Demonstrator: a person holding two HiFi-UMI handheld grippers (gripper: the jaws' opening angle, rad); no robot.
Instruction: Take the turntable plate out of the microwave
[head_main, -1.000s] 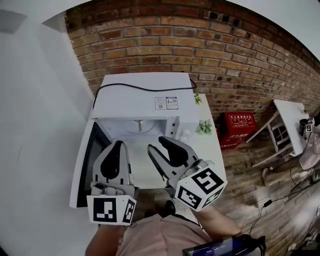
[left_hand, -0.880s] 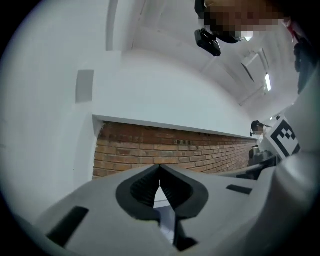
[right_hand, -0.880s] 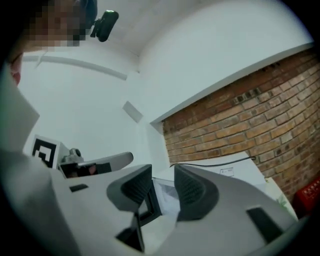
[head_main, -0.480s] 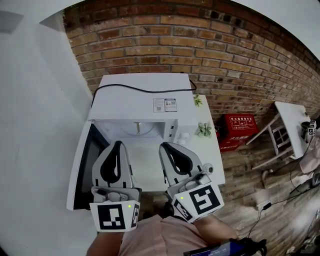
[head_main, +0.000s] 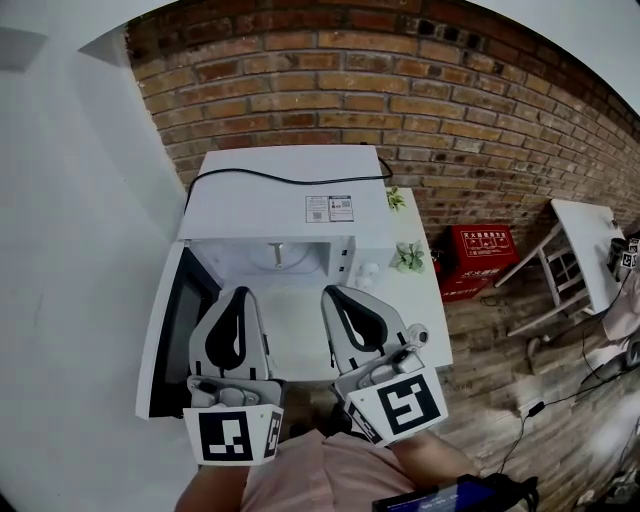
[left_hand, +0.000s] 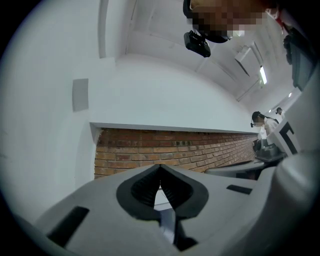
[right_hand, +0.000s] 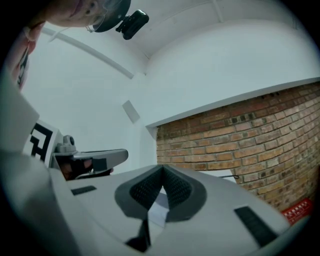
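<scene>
The white microwave (head_main: 285, 205) stands against the brick wall with its door (head_main: 165, 335) swung open to the left. In the lit cavity (head_main: 300, 280) a pale round shape (head_main: 279, 261), seemingly the turntable plate, lies on the floor at the back. My left gripper (head_main: 237, 291) and right gripper (head_main: 333, 291) hover side by side in front of the opening, outside the cavity. Both are shut with nothing between the jaws. The right jaws have just closed. In the left gripper view the left gripper (left_hand: 160, 165) has its pads meeting at the tips; the right gripper (right_hand: 162, 166) shows the same in its own view.
A black cable (head_main: 290, 180) runs over the microwave's top. Two small green plants (head_main: 408, 257) stand on the white table (head_main: 425, 335) right of the microwave. A red box (head_main: 478, 258) sits on the floor by the brick wall. A white wall bounds the left.
The right gripper's jaws, open a second ago, have closed empty. That gripper rolled upright and shifted slightly right, level with the left one. The left gripper has barely moved.
</scene>
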